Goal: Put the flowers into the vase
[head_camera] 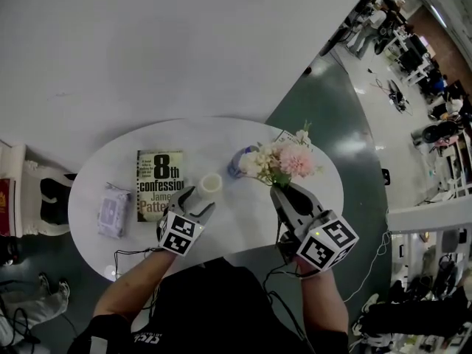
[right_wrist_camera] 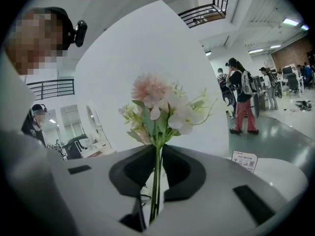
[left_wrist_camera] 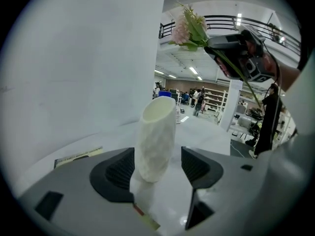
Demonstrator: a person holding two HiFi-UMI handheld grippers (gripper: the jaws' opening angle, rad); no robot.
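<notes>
Right gripper (right_wrist_camera: 157,154) pinches the flowers (right_wrist_camera: 157,104) low on their thin stems (right_wrist_camera: 156,181): light, probably floppy. Left gripper (left_wrist_camera: 157,156) stands spread around the vase (left_wrist_camera: 156,132), likely tippy.

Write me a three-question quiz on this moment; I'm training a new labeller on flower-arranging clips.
1. True or false: the right tool is shut on the stems of the flowers.
2. Pick one: what stands between the jaws of the left tool? A. a mug. B. the vase. C. a bottle.
3. Fill in: in the head view, the book lies ___ the pack of wipes and the vase.

Key: 1 true; 2 B; 3 between.
</notes>
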